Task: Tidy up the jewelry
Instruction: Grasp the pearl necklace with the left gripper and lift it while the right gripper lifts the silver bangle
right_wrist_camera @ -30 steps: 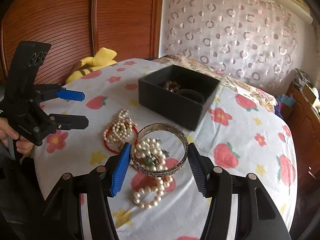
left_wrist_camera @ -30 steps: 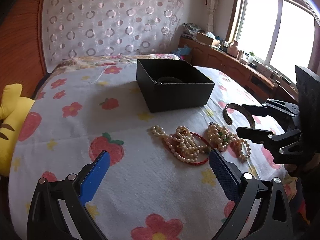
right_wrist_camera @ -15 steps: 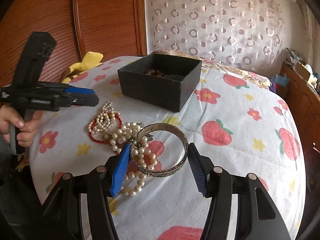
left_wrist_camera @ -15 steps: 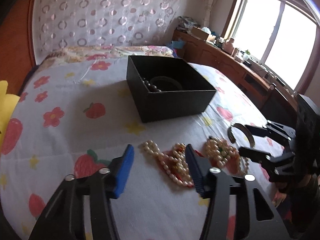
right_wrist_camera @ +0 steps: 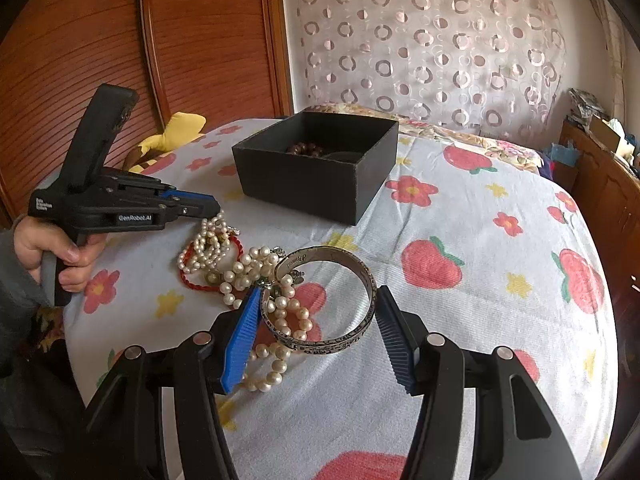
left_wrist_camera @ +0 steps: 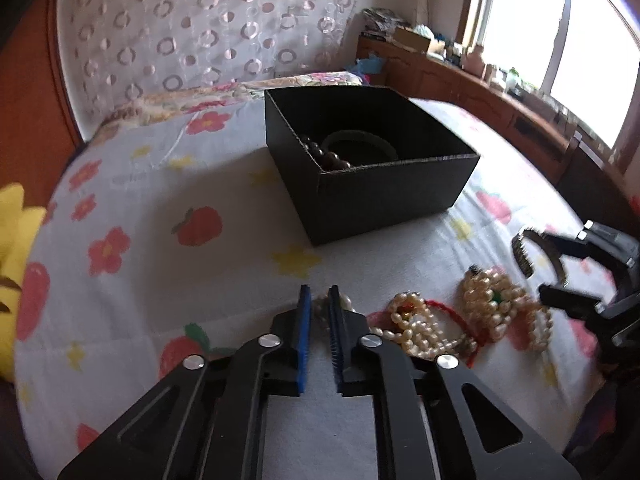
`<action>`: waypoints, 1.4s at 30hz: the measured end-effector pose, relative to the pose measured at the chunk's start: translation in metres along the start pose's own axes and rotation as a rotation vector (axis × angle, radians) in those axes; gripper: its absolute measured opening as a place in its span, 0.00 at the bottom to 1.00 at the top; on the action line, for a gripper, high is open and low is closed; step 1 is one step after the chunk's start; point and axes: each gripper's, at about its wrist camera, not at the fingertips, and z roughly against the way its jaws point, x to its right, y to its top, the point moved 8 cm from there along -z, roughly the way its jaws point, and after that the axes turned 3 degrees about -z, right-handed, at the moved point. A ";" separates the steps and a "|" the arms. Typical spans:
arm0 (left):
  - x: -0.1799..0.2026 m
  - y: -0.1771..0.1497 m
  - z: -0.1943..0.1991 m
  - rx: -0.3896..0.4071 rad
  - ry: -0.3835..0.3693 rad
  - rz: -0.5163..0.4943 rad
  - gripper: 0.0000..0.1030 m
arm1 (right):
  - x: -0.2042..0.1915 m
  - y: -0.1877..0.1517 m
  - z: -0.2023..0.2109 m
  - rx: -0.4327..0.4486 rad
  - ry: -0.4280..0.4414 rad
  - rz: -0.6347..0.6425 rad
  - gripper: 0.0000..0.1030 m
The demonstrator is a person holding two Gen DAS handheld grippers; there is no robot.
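Near the black box [right_wrist_camera: 316, 168], our left gripper [left_wrist_camera: 319, 304] pinches the pearl strand [right_wrist_camera: 208, 240], our right gripper [right_wrist_camera: 316, 308] clasps the silver bangle [right_wrist_camera: 320, 300]; next we lift both boxward.

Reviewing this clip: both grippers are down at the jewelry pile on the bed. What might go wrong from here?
1. The left gripper pinches one end of the pearl necklace, which lies tangled with the red cord; lifting may drag the whole pile.
2. The right gripper spans the silver bangle, and a pearl bracelet lies through it, so that may snag or ride along.
3. The bangle's smooth, curved sides could slip from the pads on the way to the black box.
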 end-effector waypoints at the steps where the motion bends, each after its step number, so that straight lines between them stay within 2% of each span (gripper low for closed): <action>1: 0.000 0.001 0.000 -0.003 0.009 -0.013 0.06 | 0.000 0.000 0.000 0.000 0.002 0.000 0.58; 12: 0.007 0.004 0.003 0.006 0.009 -0.062 0.04 | 0.000 0.000 0.000 0.004 0.002 0.000 0.58; 21: 0.007 0.029 0.054 0.145 -0.022 -0.013 0.04 | 0.001 0.000 0.001 0.005 -0.002 0.000 0.58; 30: 0.025 0.066 0.112 0.279 -0.044 -0.043 0.04 | -0.008 0.006 0.004 0.006 -0.017 0.029 0.58; 42: 0.037 0.121 0.163 0.399 -0.002 -0.080 0.04 | -0.023 0.058 0.027 0.102 -0.027 0.082 0.58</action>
